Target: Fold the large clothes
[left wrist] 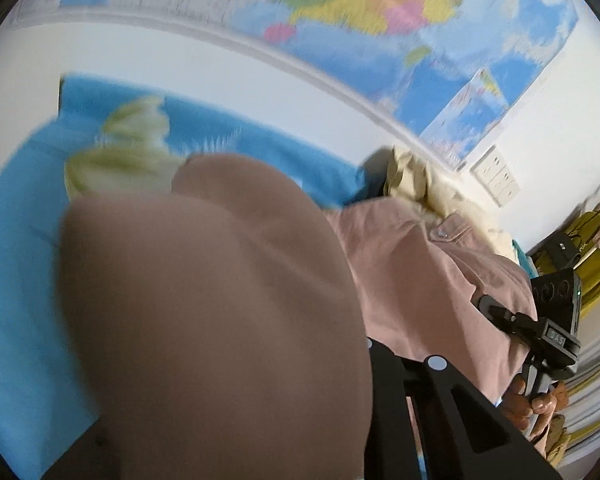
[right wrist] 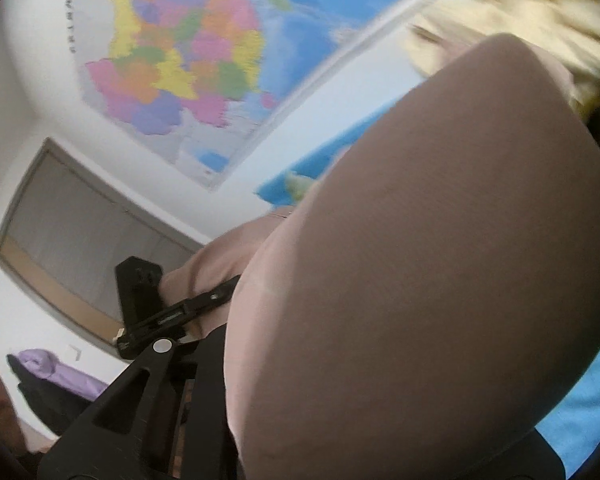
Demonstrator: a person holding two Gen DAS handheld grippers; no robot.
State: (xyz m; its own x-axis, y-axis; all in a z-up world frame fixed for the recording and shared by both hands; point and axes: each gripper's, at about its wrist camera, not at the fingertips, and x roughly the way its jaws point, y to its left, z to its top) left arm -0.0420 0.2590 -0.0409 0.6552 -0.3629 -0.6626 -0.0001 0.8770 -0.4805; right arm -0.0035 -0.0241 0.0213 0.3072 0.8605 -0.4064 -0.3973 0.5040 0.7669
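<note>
Left wrist view fills with a dusty-pink garment (left wrist: pixel 220 300), its cloth bulging up right in front of the lens and draped over the left gripper (left wrist: pixel 364 360), so the fingertips are hidden. Only one black finger (left wrist: pixel 440 400) shows beside the fold. The jaws stand nearly together and the cloth runs into them, so they appear clamped on the pink fabric. To the right, the same garment stretches across to the right gripper (left wrist: pixel 496 312), whose narrow tip pinches the cloth edge while a hand (left wrist: pixel 536 404) grips its handle.

From the right wrist view the pink garment (right wrist: pixel 440 280) again covers the near finger; the left gripper (right wrist: pixel 204 304) bites into the fabric further off. Beneath lies a blue sheet (left wrist: pixel 16 280), with a pale yellow-green garment (left wrist: pixel 128 152) and a cream one (left wrist: pixel 412 176) on it. A coloured wall map (right wrist: pixel 188 64) hangs behind.
</note>
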